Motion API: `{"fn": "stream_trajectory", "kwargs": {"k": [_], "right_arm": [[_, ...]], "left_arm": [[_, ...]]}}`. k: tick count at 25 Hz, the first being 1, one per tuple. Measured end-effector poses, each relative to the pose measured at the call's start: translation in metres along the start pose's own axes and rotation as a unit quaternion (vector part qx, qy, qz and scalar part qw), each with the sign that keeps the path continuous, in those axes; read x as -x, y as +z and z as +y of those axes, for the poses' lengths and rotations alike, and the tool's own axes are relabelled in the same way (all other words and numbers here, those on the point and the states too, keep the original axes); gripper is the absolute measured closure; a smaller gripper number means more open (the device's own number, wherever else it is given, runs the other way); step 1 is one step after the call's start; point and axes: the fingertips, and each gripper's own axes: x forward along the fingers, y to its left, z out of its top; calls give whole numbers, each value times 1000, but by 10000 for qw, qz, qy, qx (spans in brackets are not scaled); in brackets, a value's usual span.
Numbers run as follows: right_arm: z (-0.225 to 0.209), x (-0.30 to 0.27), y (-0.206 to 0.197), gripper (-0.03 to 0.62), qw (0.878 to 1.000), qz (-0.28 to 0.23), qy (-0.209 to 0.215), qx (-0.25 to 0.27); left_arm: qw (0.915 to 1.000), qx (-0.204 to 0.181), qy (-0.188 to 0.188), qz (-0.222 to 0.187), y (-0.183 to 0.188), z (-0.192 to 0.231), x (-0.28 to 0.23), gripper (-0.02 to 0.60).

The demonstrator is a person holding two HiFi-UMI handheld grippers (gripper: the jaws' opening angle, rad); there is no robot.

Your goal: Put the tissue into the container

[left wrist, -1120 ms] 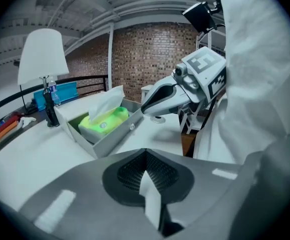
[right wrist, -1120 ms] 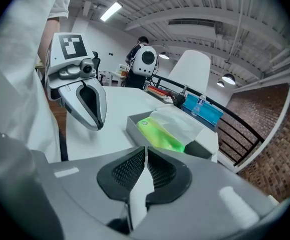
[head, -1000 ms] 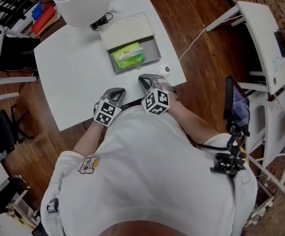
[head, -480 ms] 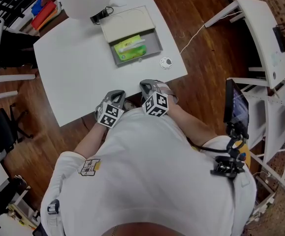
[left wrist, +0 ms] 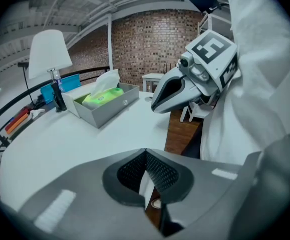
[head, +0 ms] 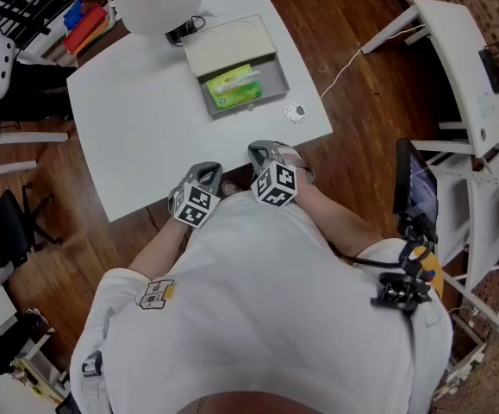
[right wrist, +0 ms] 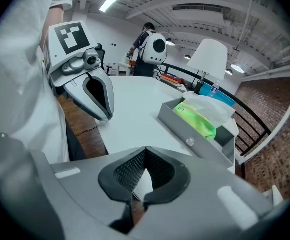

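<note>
Your tissue pack (head: 232,87) lies inside the container (head: 273,74), a loose white sheet poking from its top. It looks light, soft and crushable in slick wrap, so pinch gently across the pack's body, not the sheet. Your left hand-held gripper (head: 206,172) and right hand-held gripper (head: 260,151) are both closed on nothing, well apart from the container on its near side

Left gripper (head: 206,172): my jaws closed together, tilted downward, at frame centre.
Right gripper (head: 260,150): my jaws closed together, tilted downward, just right of centre.
</note>
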Motion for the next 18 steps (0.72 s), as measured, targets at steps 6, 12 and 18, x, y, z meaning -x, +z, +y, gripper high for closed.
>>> {"fn": "stream_trajectory", "kwargs": {"k": [6, 12, 18], "right_arm": [[1, -2, 5, 594, 10000, 5, -25, 94], [3, -3, 9, 594, 9999, -6, -62, 154], [2, -6, 13, 594, 9998, -10, -88, 162]], "left_arm": [[10000, -8, 39, 24, -5, 5, 4, 581], [10000, 18, 66, -15, -7, 6, 7, 581], [9999, 71, 115, -20, -10, 10, 9, 581]]}}
